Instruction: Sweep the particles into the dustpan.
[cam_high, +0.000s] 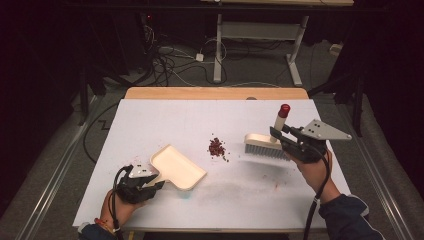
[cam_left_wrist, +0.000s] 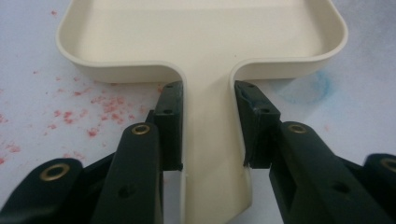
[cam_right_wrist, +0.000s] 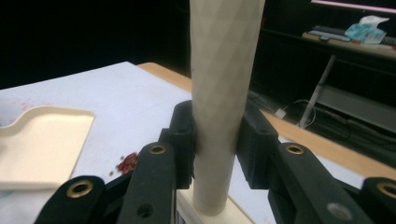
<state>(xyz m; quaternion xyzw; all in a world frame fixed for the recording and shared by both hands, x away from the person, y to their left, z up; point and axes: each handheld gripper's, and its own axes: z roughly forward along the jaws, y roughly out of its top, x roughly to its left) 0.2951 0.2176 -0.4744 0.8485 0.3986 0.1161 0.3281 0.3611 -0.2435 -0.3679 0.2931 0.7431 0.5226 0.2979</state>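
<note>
Between dustpan (cam_high: 177, 167) and brush (cam_high: 265, 145), the pile of red crumbs (cam_high: 216, 147) lies unswept on the white table (cam_high: 150, 120); I judge the sweep not yet done. Faint red smears beside the pan's handle suggest cleaning remains there too. Your left gripper (cam_left_wrist: 208, 126) pinches the dustpan handle, pan flat on the table, left of the crumbs. Your right gripper (cam_right_wrist: 217, 135) clamps the brush's pale handle (cam_right_wrist: 224, 93), its bristles lowered just right of the crumbs. Both grips appear firm, pads pressed against the handles.
</note>
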